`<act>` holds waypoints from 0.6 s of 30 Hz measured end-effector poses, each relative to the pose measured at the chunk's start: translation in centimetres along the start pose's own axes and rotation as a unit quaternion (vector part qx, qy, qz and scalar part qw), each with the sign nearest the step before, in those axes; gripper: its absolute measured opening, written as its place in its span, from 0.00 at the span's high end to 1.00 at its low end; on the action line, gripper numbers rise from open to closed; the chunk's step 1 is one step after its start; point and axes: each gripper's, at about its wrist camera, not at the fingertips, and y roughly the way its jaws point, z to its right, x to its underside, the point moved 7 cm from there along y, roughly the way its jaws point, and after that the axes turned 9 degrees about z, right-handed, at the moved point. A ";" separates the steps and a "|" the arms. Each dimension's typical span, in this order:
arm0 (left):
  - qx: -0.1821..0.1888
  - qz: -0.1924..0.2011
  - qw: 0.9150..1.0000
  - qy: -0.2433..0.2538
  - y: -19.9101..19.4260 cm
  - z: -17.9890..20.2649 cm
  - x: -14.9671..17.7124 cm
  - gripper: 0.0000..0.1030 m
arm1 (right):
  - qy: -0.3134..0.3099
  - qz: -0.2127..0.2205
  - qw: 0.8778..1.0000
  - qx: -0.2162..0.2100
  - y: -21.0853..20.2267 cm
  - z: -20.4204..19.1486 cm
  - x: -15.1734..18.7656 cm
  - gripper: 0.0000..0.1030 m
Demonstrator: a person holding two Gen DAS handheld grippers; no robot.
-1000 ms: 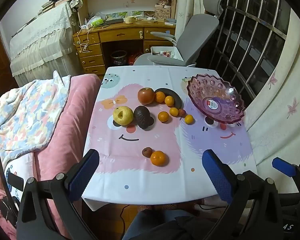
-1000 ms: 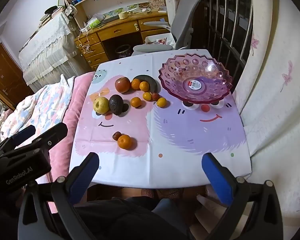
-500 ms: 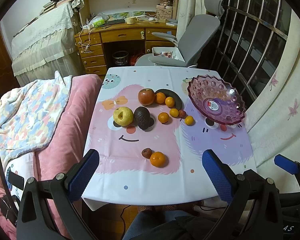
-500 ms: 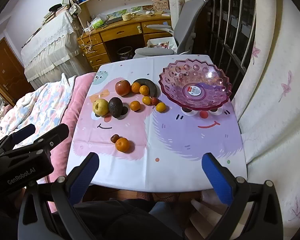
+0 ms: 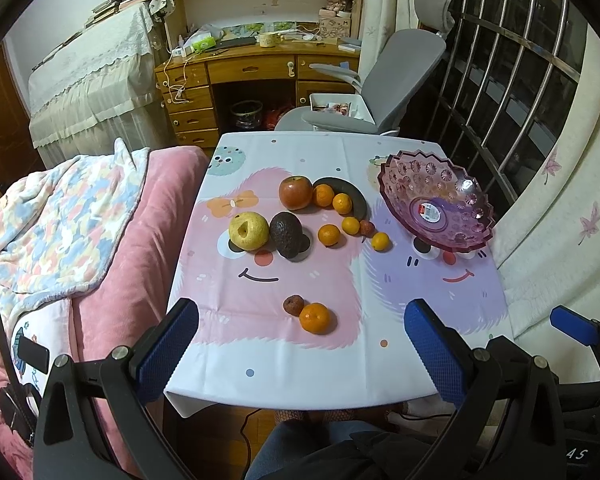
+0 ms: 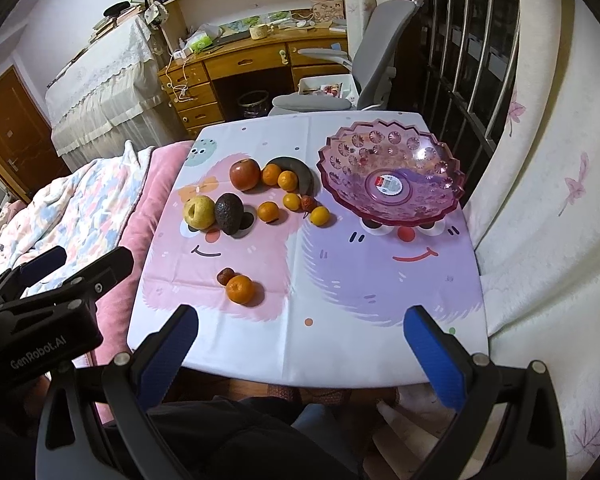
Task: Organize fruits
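Looking from the left wrist, the left gripper (image 5: 300, 344) hangs wide apart and empty over the table's (image 5: 380, 376) near edge. Just past it lie an orange (image 5: 317, 318) touching a small brown fruit (image 5: 293, 305); bare cloth lies all around the pair. Farther off sit a pear (image 5: 249, 231) against an avocado (image 5: 286, 234), an apple (image 5: 296, 192) and small oranges. The bowl (image 5: 436, 200) stands near the right edge, holding no fruit.

From the right wrist, the right gripper (image 6: 300, 344) also gapes, holding nothing, above the near edge. Open purple cloth lies between it and the bowl (image 6: 392, 172). The left gripper (image 6: 52, 276) sits off the table's left side, over the pink bedding (image 6: 140, 208).
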 end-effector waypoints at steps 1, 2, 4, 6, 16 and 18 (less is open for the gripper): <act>0.000 -0.001 1.000 -0.001 0.0 0.0 0.0 0.01 | -0.001 0.001 1.000 -0.003 0.0 0.0 -0.1 0.00; -0.002 -0.001 1.000 -0.002 0.0 0.1 0.2 0.01 | -0.002 0.001 1.000 -0.003 0.0 0.1 -0.1 0.00; -0.002 -0.001 1.000 -0.001 0.0 0.1 0.2 0.01 | -0.004 0.002 1.000 -0.005 0.0 0.2 -0.2 0.00; -0.003 -0.001 1.000 -0.003 0.0 0.1 0.2 0.01 | -0.006 0.000 1.000 -0.008 0.1 0.4 -0.2 0.00; -0.022 -0.010 1.000 -0.017 0.2 1.3 0.4 0.01 | -0.019 -0.005 0.999 -0.038 0.6 1.5 -1.0 0.00; -0.026 -0.011 0.999 -0.021 0.2 1.4 0.4 0.01 | -0.021 -0.007 0.999 -0.044 0.8 1.7 -1.1 0.00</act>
